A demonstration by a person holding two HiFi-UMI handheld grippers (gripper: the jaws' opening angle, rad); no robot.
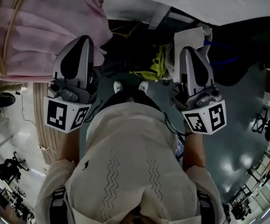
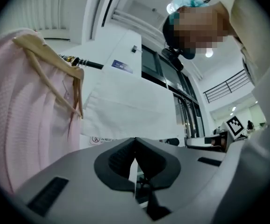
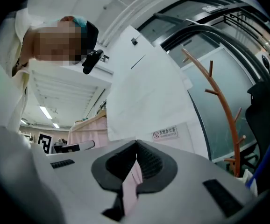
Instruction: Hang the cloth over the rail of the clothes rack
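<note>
At the left, a pink garment [image 2: 27,120] hung on a hanger. The left gripper [image 2: 135,140] was closed tip to tip, with nothing seen between its jaws. The white cloth [image 2: 130,97] hung ahead of and above both grippers, its long side running left to right, touching neither. The right gripper [image 3: 136,144] was closed too. I judged both about equally near.

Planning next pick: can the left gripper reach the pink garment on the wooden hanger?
Probably yes. The pink garment hangs right beside the left gripper, with nothing between them in the head view. Its jaws are shut, so they must open first.
</note>
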